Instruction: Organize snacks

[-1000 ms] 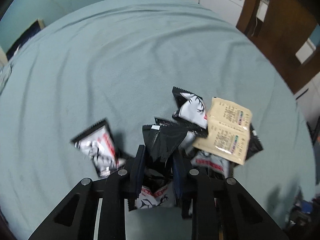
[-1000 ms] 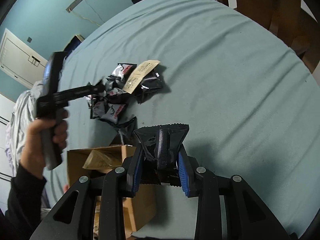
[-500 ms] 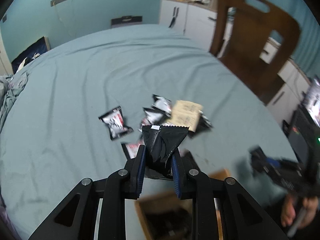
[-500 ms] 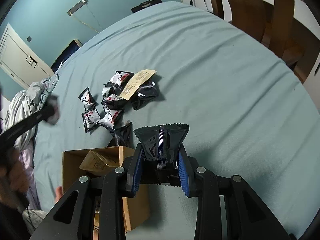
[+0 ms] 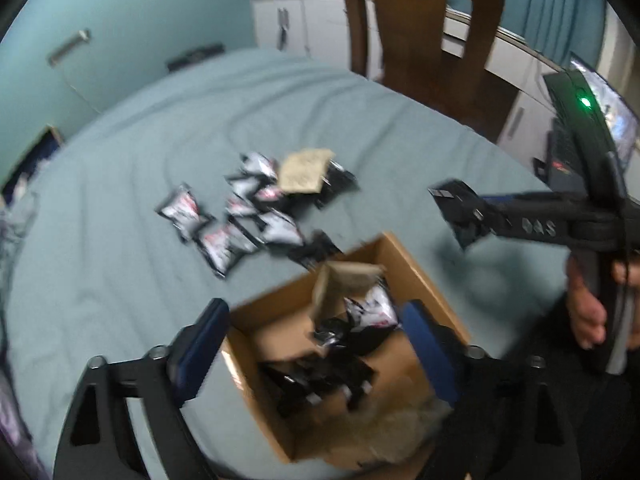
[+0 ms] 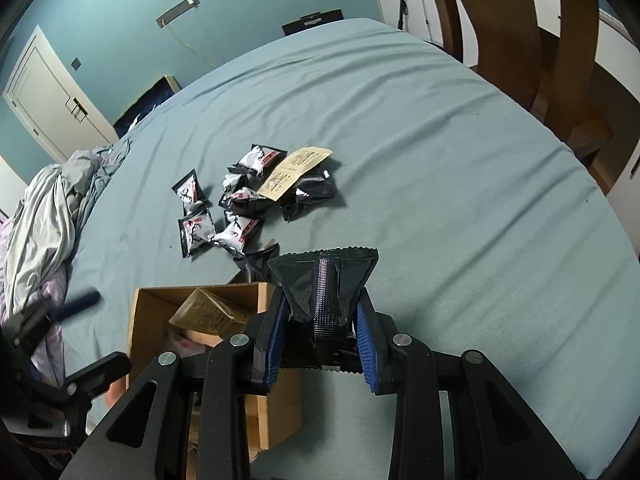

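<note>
In the left wrist view my left gripper point(image 5: 314, 344) hangs over an open cardboard box point(image 5: 404, 264). Its jaws are opening and grip nothing. Black snack packets point(image 5: 320, 372) and a tan packet point(image 5: 344, 280) lie in the box below. My right gripper point(image 6: 322, 320) is shut on a black snack packet point(image 6: 324, 280), held just right of the box point(image 6: 192, 290). A pile of black-and-white snack packets point(image 6: 240, 200) with a tan sachet point(image 6: 294, 172) on it lies on the blue-green bed sheet point(image 6: 440, 160) beyond the box.
A wooden chair point(image 5: 420, 20) stands at the bed's far right edge, with white cabinets point(image 5: 300, 28) behind it. Crumpled bedding point(image 6: 48, 208) lies along the left. A person's hand point(image 5: 588, 312) holds the right gripper's handle near a screen point(image 5: 612, 112).
My left gripper has left the pile with a black packet, come over the box and spread its jaws; the packet is no longer between them. The right gripper still holds its packet, almost unmoved.
</note>
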{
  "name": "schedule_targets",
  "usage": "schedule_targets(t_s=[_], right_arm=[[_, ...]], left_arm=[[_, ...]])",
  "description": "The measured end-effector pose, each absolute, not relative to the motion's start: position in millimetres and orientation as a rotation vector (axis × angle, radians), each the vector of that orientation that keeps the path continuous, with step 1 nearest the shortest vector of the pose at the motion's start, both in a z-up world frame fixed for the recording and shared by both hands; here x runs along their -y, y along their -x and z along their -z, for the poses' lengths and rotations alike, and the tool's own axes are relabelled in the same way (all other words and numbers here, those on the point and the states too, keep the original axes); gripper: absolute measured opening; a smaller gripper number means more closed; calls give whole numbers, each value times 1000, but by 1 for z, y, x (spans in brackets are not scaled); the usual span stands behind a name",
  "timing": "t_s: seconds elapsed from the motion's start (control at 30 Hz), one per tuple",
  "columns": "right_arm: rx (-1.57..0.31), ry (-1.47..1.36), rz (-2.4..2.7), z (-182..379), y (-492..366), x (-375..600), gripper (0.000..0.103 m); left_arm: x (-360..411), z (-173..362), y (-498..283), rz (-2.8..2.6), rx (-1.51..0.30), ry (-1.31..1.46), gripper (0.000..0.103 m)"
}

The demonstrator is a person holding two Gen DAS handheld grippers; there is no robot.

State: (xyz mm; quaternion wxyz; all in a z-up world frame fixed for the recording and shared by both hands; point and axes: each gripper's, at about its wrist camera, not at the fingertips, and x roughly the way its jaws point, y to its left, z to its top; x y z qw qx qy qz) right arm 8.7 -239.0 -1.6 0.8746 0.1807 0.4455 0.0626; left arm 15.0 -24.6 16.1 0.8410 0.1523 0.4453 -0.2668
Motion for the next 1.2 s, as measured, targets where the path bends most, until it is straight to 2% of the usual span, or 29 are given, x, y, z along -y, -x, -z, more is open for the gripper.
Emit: schedule_targets(t_s=[0.33, 0.53, 0.7, 0.73, 0.87, 1.03, 1.2], right_arm=[[-894, -251, -290, -9, -1, 207, 30], [-887, -147, -413, -12, 7, 182, 31], [-933, -210, -507, -8, 1, 184, 34], [-932, -249, -508, -8, -2, 189, 39], [-895, -346, -446, -10, -5, 212, 73], [-844, -397, -365, -15, -2, 231, 75], [-803, -316, -221, -19, 8, 223, 75]], left_arm=[[-16, -13, -47, 195, -907, -300, 91], [-18, -11, -49, 181, -901, -296, 91], [-12, -9, -45, 191, -896, -331, 91], [-12, -10, -45, 190, -896, -335, 91], [-12, -9, -46, 188, -898, -334, 91], [-16, -9, -48, 175, -907, -321, 91], [-19, -10, -49, 159, -912, -307, 91]])
